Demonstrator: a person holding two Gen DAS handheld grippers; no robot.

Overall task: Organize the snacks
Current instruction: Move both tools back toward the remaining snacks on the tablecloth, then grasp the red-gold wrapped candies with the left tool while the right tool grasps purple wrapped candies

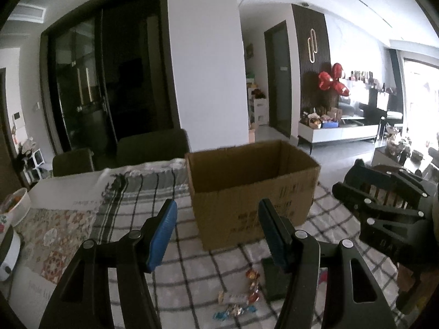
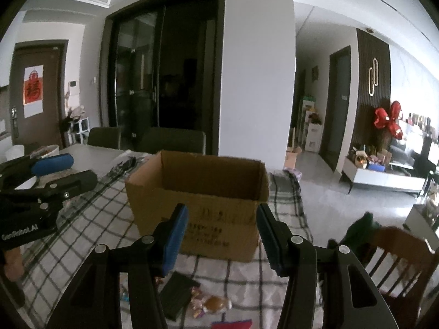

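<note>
So the key thing here: the snacks sit low and close in, under the claws rather than out in front, with the open cardboard box [image 1: 252, 192] beyond them.

Going left to right, the left gripper [image 1: 216, 233] has its blue-padded jaws spread with nothing between them. Below and between them lies a loose trail of small wrapped candies [image 1: 247, 293], crinkly foil in red, gold and blue, running roughly away from the camera toward the box. Just right of those is a dark flat packet [image 1: 274, 279], rectangular with its long side also pointing boxward, partly hidden behind the right-hand finger [image 1: 274, 235].

The right gripper [image 2: 222, 238] is spread and empty too. In its view the same dark packet [image 2: 178, 293] lies below the left-hand finger [image 2: 175, 238], with a round golden-brown snack [image 2: 215, 303] and more candy wrappers beside it, plus a red-and-blue packet edge [image 2: 233, 323] at the bottom.

Everything rests on a soft checked tablecloth [image 2: 90, 219]. I'd guess the candies are the left hand's job and the packet is a toss-up. Either claw has to dip down first.
</note>
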